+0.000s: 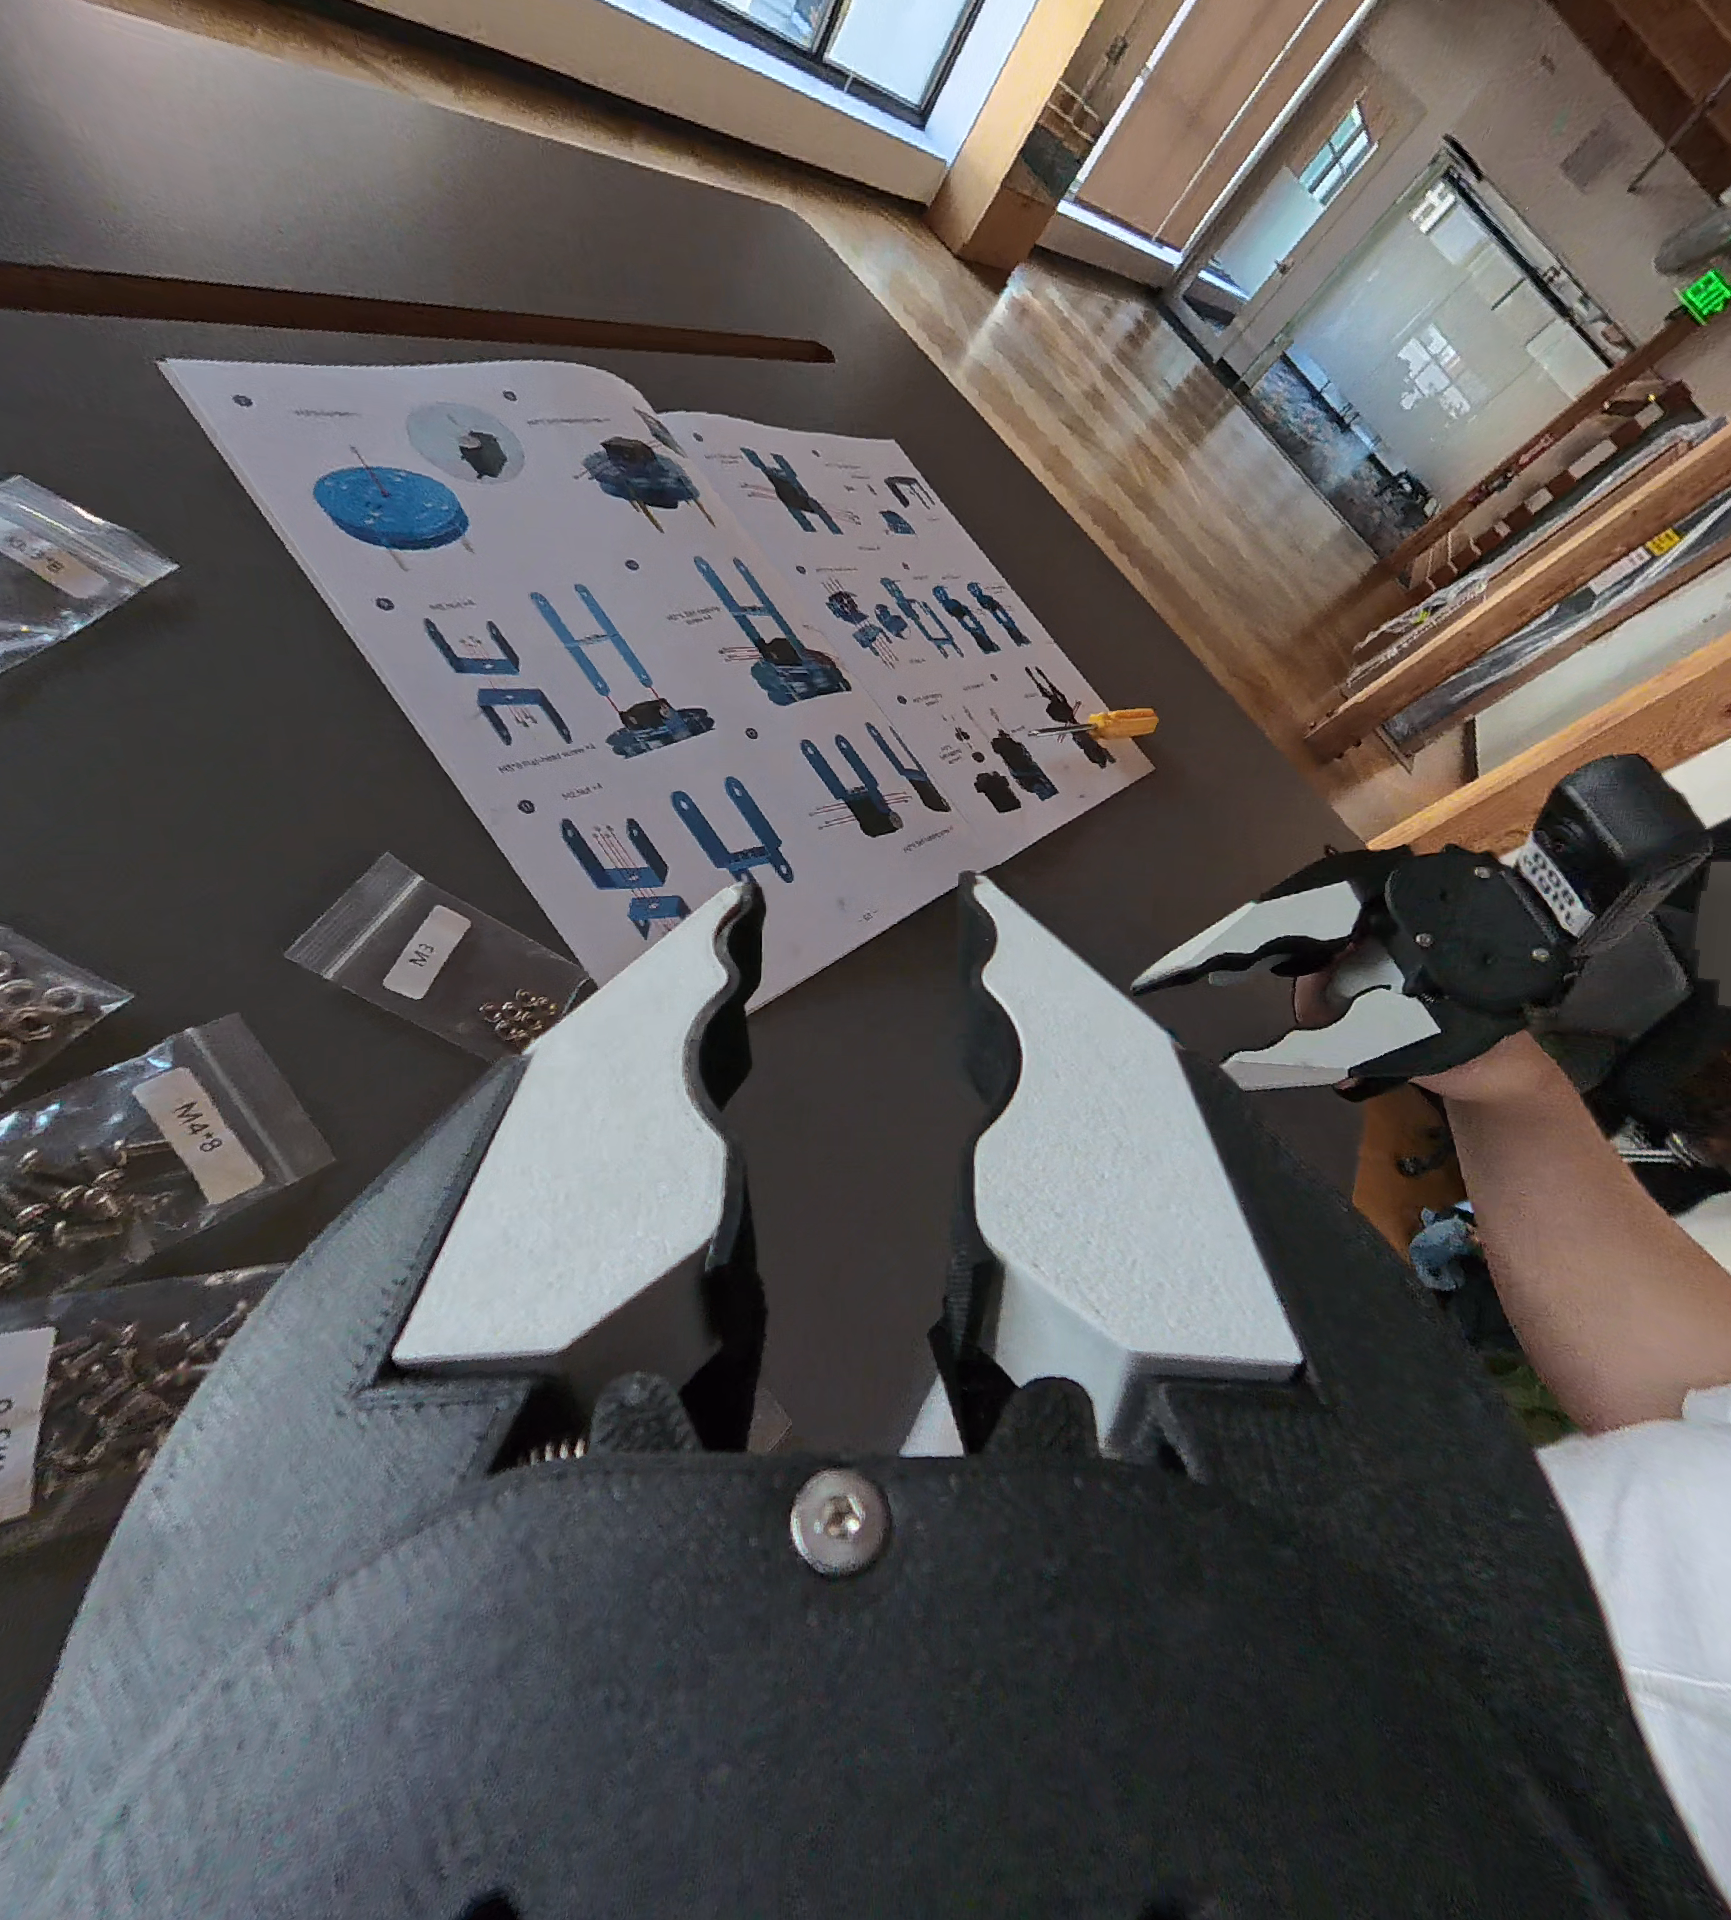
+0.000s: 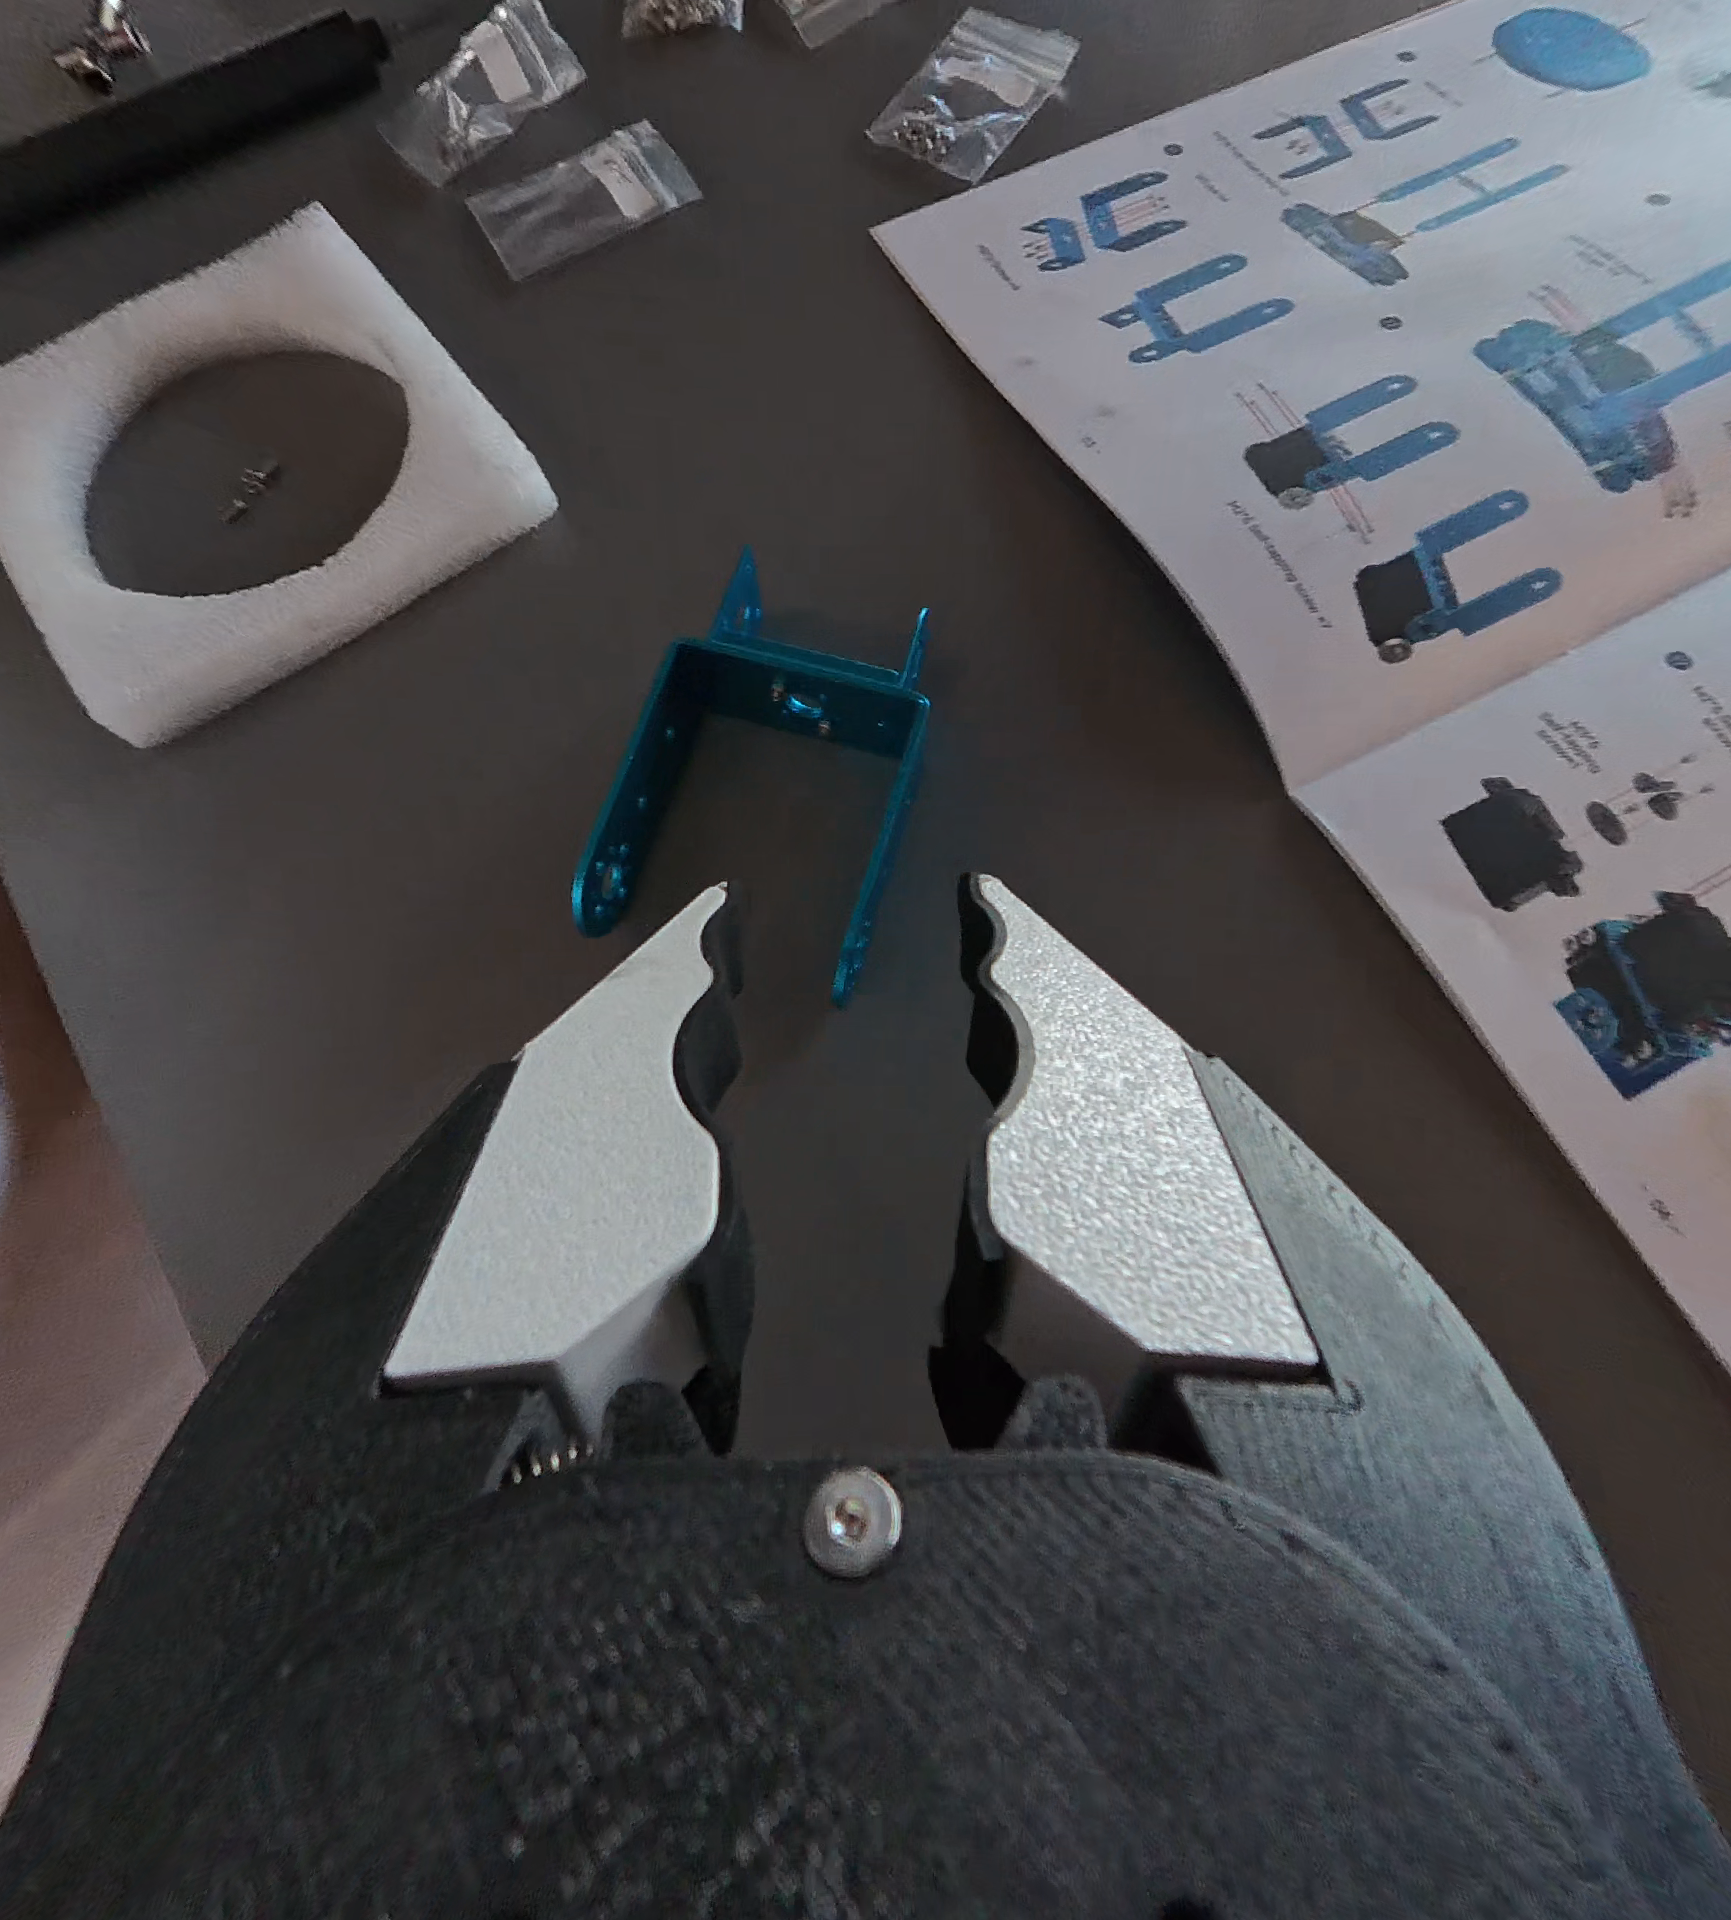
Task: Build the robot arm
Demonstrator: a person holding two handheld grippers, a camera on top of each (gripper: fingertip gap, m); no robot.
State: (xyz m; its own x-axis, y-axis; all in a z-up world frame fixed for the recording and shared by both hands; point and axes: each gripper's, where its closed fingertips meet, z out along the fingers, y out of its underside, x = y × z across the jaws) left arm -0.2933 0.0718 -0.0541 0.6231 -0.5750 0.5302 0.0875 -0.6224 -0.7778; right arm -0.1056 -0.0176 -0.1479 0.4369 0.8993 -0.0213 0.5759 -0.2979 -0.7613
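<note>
My left gripper (image 1: 856,894) is open and empty, held above the dark table (image 1: 217,208) at the near edge of an open instruction booklet (image 1: 653,623). My right gripper (image 2: 845,894) is open and empty, just short of a blue metal U-shaped bracket (image 2: 767,758) that lies on the table; one bracket arm reaches between the fingertips. The right gripper also shows in the left wrist view (image 1: 1225,1018), open, held by a hand off the table's right edge. The booklet also shows in the right wrist view (image 2: 1412,436) to the right.
Several small clear bags of screws, nuts and washers (image 1: 102,1174) lie left of the left gripper. A yellow-handled screwdriver (image 1: 1100,722) rests on the booklet's far corner. A white foam square with a round hole (image 2: 237,468) and a black bar (image 2: 134,135) lie far left of the bracket. The left gripper's tips are roughly 25 cm from the right gripper's.
</note>
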